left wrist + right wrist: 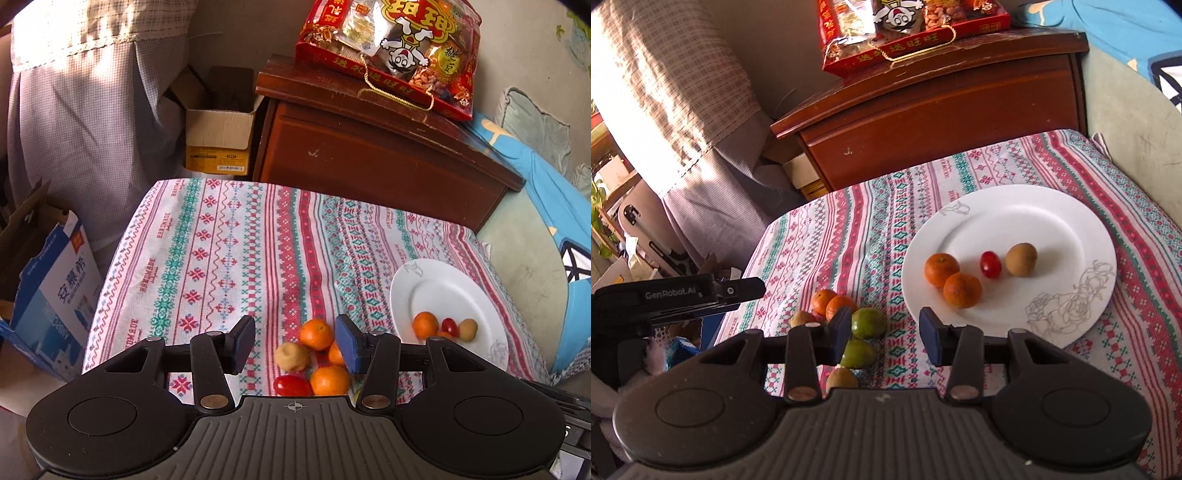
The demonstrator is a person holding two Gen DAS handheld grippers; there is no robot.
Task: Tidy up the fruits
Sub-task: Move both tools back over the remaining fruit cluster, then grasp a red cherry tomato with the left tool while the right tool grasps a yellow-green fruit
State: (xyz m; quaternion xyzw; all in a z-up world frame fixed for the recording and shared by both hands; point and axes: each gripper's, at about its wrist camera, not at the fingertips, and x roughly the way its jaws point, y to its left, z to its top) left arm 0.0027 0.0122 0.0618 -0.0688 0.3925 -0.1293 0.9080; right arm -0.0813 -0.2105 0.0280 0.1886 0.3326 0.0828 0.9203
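The left gripper (295, 345) has its fingers (243, 343) apart and empty, hanging over a small heap of loose fruit on the counter (221, 258): an orange (316, 333) at the far side, a second orange (330, 380) nearer the camera, a third partly hidden behind the right pad, a tan fruit (291, 356) to the left and a red tomato (291, 385) at the near edge, all touching or just beside each other. The right gripper (884, 334) also has its fingers (932, 341) parted with nothing between them; just past the left pad lie two green fruits (868, 323), a brown one (842, 378) nearest the camera, and further left two more oranges (833, 301) with another brown fruit (801, 318). Beyond the right pad stands the white plate (1052, 236), holding two touching oranges (961, 290), a small tomato (990, 264) and a brown fruit (1020, 259) just beside it. The counter wears a striped patterned cloth. Behind it stands a dark wooden cabinet (942, 110) with a red snack bag (391, 51) on top, and a curtain (85, 110) hangs to the left
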